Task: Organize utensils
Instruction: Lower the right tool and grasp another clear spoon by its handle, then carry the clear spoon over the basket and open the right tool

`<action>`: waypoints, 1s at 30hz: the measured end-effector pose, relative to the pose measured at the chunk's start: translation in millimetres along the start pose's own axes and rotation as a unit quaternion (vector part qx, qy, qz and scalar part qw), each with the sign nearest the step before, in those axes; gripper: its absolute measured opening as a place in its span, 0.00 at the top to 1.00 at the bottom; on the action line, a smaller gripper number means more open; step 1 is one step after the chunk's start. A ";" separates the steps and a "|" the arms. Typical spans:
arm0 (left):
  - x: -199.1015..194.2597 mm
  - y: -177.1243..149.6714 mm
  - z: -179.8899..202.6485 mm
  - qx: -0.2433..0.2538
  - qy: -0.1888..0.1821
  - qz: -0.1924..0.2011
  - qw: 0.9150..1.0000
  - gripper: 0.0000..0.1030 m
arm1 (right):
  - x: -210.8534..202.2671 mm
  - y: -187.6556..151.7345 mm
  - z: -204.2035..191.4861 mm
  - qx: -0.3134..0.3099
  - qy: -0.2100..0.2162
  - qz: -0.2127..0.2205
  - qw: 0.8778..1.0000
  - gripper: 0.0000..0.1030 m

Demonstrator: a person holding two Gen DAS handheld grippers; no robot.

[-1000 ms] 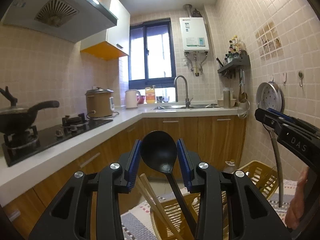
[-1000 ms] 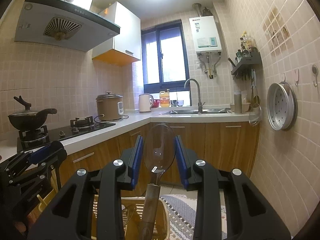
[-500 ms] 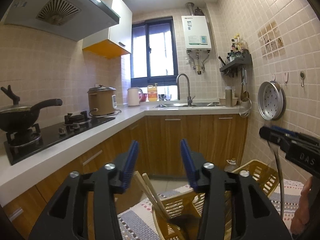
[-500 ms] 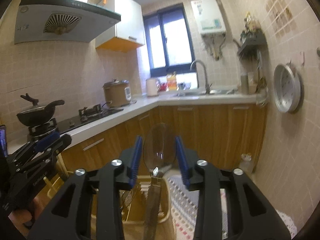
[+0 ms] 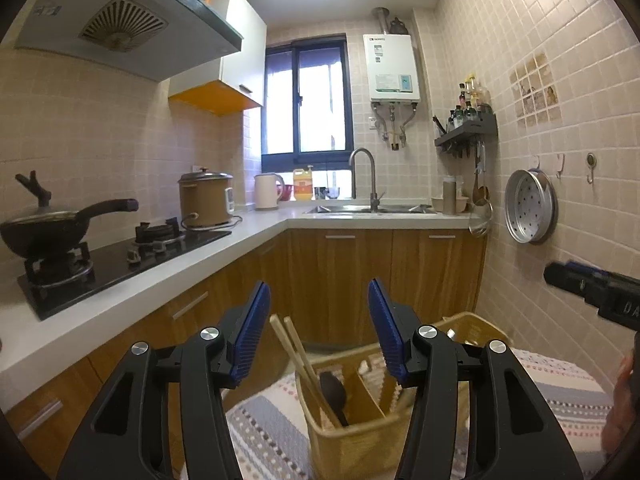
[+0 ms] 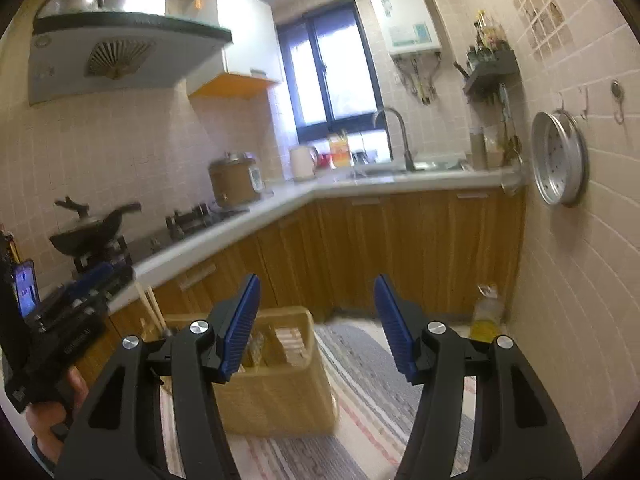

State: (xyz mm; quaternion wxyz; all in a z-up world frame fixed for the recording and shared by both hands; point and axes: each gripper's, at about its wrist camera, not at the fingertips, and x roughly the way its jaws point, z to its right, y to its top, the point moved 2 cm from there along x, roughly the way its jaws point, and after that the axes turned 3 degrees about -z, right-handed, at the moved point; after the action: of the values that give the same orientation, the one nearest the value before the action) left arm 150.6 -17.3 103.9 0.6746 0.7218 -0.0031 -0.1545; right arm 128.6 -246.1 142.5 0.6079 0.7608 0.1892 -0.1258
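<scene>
A: Report the left gripper condition.

B: Its jaws stood wide apart with nothing between them. It hung above the basket, which rested on the striped mat.

A: Basket contents, left wrist view?

B: A divider split it into compartments. The black ladle lay in the left compartment, bowl up, leaning beside the chopsticks. The chopsticks stood tilted, tips above the rim. A second basket sat just behind the first, partly hidden by the right finger; its contents could not be determined.

A: Right gripper?

B: Jaws also wide, nothing held. It hung to the right of the basket, which appeared low and left of centre in the right wrist view. That frame was blurred; pale items showed inside the basket but could not be identified. The left gripper was visible at the left edge, held in a hand.

A: Farther back?

B: Wooden cabinets ran under a white counter. On the counter: a wok on the hob, a rice cooker, a kettle and the tap. A steamer tray hung on the right wall.
</scene>
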 end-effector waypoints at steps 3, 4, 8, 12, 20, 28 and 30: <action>-11.0 -12.5 1.0 -0.001 -0.001 -0.018 1.000 0.50 | 5.3 -25.8 9.6 -0.024 -0.031 -0.118 0.992 0.46; -12.4 -17.9 0.1 -0.007 -0.002 -0.027 1.000 0.49 | 8.3 -34.3 13.7 -0.026 -0.039 -0.145 0.988 0.46; -15.1 -39.3 -2.5 -0.031 -0.021 -0.058 0.998 0.49 | 42.4 -86.7 42.0 0.008 -0.052 -0.298 0.953 0.46; -15.0 -67.3 -2.9 -0.051 -0.033 -0.086 0.994 0.49 | 70.1 -122.7 51.9 0.058 -0.021 -0.388 0.920 0.60; -4.8 -94.7 -3.2 -0.063 -0.037 -0.100 0.992 0.49 | 87.7 -125.5 23.3 -0.002 -0.087 -0.413 0.907 0.64; -4.0 -98.8 -2.6 -0.065 -0.049 -0.099 0.992 0.49 | 88.1 -127.8 8.6 -0.032 -0.093 -0.407 0.908 0.73; -5.3 -98.0 -3.6 -0.065 -0.049 -0.097 0.992 0.49 | 83.0 -128.6 11.4 -0.022 -0.084 -0.400 0.912 0.73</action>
State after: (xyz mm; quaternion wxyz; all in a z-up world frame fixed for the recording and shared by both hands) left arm 126.4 -3.9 9.7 0.7013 0.6646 0.0436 -0.2541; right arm 146.7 -221.7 -7.9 0.5370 0.5944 0.4287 -0.4178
